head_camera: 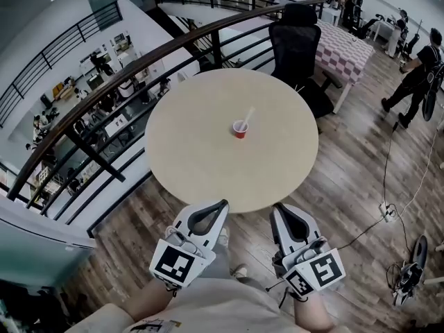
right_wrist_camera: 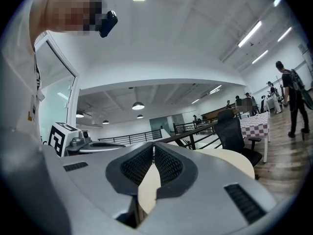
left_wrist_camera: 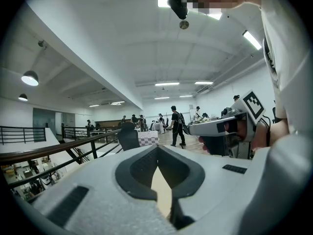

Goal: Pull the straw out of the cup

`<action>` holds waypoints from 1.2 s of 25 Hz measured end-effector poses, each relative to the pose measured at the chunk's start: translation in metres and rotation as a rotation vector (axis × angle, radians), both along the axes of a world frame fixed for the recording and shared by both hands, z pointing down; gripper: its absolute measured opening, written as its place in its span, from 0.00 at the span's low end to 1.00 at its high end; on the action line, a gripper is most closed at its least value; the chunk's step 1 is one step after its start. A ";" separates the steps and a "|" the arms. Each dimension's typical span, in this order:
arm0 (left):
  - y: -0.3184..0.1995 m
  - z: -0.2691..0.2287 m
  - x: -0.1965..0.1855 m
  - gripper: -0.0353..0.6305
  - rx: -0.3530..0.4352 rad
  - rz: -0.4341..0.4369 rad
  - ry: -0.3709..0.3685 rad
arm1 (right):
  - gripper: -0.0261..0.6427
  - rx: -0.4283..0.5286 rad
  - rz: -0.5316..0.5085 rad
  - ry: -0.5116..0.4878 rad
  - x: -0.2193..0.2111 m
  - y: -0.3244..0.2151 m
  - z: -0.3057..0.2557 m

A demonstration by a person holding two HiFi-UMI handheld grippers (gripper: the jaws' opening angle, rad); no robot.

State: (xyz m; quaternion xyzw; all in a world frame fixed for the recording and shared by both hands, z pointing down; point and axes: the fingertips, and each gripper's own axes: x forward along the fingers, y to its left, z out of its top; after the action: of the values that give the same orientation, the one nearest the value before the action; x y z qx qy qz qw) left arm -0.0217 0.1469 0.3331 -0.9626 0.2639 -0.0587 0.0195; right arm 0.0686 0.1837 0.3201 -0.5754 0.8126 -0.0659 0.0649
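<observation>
A small red cup (head_camera: 240,129) stands upright near the middle of the round beige table (head_camera: 194,151), with a pale straw (head_camera: 248,117) leaning out of it to the upper right. Both grippers hover side by side off the table's near edge, well short of the cup. My left gripper (head_camera: 223,203) (left_wrist_camera: 157,149) has its jaws closed tip to tip, with nothing between them. My right gripper (head_camera: 275,207) (right_wrist_camera: 154,146) is also shut and empty. The cup does not show in either gripper view; the tabletop (right_wrist_camera: 234,163) shows past the right jaws.
A black office chair (head_camera: 295,41) stands at the table's far side, with a checkered table (head_camera: 343,47) behind it. A dark railing (head_camera: 104,82) curves along the left over a drop to a lower floor. Cables (head_camera: 386,210) lie on the wood floor at right; a person (head_camera: 416,71) walks far right.
</observation>
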 end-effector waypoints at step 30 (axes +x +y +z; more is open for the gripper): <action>-0.257 -0.006 -0.002 0.07 -0.017 0.079 0.059 | 0.08 -0.072 0.121 0.060 -0.003 -0.245 -0.004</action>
State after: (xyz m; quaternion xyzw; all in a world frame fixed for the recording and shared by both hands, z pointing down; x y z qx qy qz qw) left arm -0.0233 -0.1099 0.3272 -0.9736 0.2258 -0.0318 0.0061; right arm 0.0660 -0.0610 0.3164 -0.6271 0.7751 -0.0738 0.0238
